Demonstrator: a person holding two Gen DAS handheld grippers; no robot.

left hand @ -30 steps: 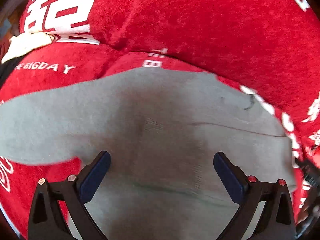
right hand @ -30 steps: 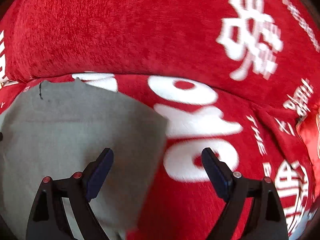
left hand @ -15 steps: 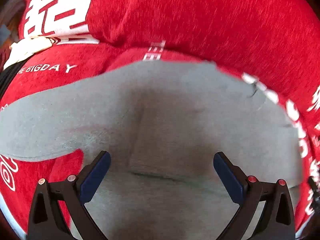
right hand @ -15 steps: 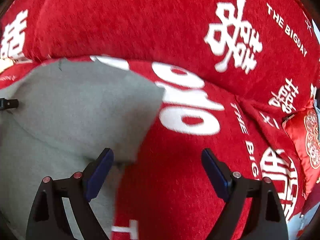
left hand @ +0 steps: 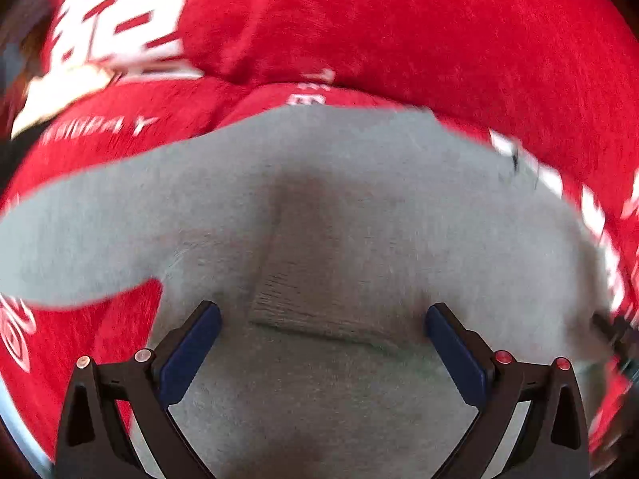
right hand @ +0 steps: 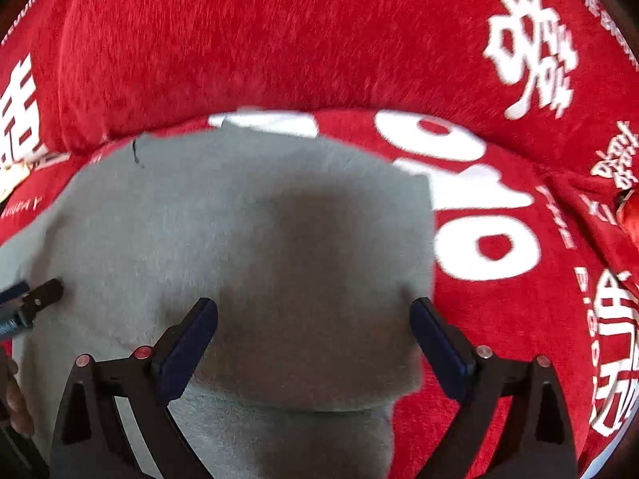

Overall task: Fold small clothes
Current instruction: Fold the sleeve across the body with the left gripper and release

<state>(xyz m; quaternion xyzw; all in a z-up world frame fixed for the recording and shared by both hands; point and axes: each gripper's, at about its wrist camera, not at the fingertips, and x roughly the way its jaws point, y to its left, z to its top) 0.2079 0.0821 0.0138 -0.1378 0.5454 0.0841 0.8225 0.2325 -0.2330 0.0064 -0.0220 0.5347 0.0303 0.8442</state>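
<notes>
A grey garment (left hand: 359, 207) lies spread on a red sofa cover with white lettering; one sleeve stretches out to the left and a ribbed hem edge (left hand: 319, 311) is folded over its middle. My left gripper (left hand: 321, 335) is open and empty, just above that fold. The same grey garment (right hand: 247, 219) fills the right wrist view, its right edge folded over the layer beneath. My right gripper (right hand: 313, 331) is open and empty over that folded part. The other gripper's tip (right hand: 32, 303) shows at the left edge there.
The red sofa backrest (left hand: 399, 32) rises right behind the garment, and shows in the right wrist view (right hand: 279, 40). A cream cloth (left hand: 52, 95) lies at far left. Bare red seat (right hand: 499, 279) extends to the right of the garment.
My right gripper has moved left, from over the red seat to over the garment's folded right part. The left gripper has crept forward slightly over the garment. Both stayed open.
</notes>
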